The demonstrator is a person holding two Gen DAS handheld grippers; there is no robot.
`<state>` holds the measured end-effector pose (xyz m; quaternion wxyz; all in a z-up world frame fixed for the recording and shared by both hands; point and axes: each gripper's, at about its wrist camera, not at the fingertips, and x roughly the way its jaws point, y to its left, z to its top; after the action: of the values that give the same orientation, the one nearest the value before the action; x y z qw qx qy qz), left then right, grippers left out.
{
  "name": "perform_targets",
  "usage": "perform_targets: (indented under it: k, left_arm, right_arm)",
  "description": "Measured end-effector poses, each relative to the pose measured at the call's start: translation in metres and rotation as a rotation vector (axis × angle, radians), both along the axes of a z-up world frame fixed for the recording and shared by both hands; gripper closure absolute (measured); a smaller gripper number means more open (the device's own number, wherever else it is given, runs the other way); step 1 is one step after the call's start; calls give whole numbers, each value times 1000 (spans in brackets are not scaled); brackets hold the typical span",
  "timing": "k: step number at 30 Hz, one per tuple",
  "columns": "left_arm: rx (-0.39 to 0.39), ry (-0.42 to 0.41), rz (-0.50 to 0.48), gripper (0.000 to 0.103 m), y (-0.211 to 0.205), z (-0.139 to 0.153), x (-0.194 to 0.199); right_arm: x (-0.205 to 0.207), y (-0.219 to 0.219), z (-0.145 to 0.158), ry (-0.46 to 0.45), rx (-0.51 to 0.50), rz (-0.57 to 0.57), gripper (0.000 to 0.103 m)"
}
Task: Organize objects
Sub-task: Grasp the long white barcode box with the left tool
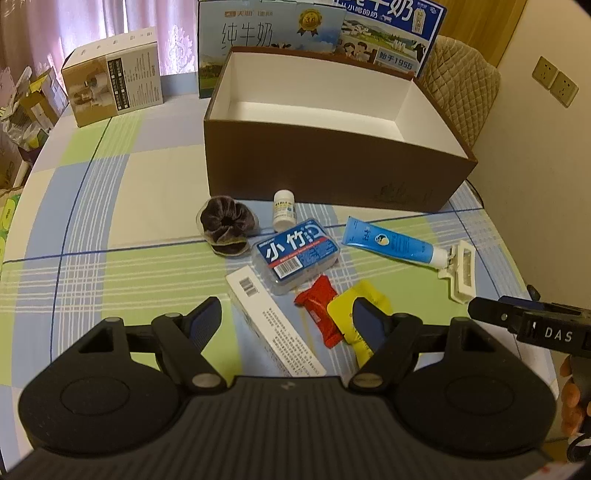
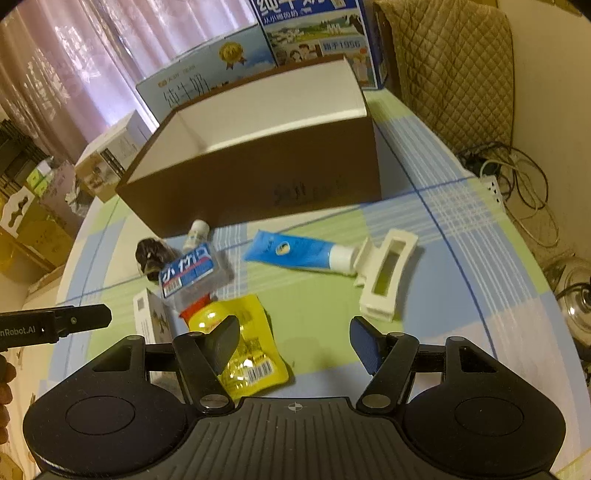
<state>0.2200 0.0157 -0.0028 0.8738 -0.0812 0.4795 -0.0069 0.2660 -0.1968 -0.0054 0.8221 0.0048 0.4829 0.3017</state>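
An open brown box (image 1: 332, 170) with a white, empty inside stands at the back of the table (image 2: 258, 177). In front lie a dark scrunchie (image 1: 226, 225), a small white bottle (image 1: 283, 210), a blue floss case (image 1: 295, 254), a blue tube (image 1: 388, 242), a white hair claw (image 1: 460, 271), a white carton (image 1: 273, 325), a red packet (image 1: 319, 310) and a yellow pouch (image 1: 364, 332). My left gripper (image 1: 290, 321) is open over the carton and packets. My right gripper (image 2: 295, 341) is open above the yellow pouch (image 2: 240, 343), near the hair claw (image 2: 384, 277).
Milk cartons (image 1: 269, 33) and a tan printed box (image 1: 114, 85) stand behind and left of the brown box. A quilted chair back (image 2: 454, 70) is at the right. Cables and a power strip (image 2: 495, 184) lie off the table's right edge. Clutter sits left of the table.
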Motion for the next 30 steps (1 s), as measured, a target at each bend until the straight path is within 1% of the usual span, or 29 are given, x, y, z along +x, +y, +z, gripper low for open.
perform_targets:
  k: [9,13,24,26,27,30]
  left_arm:
    - [14,30,-14,29,-7,-16,-2]
    - [20,57,-19,32,-10,-28,1]
    - [56,135,-5,36,-11,-66,27]
    - [56,139,-1,37,-10,-72,32]
    - [57,142,2,38,-10,-75,35]
    - [64,150,6,45,-10,-82,43]
  right_arm:
    - [-3,-2,-15,30,-26,1,40]
    - [-2,-4,-20,43,-39,-4,40]
    - [3,-7,-28,60,-55,-19,40]
    - [4,-6,-30,61,-57,-20,40]
    - [5,-5,-30,61,-58,-17,40]
    - [6,1,-31,52,-56,6,40]
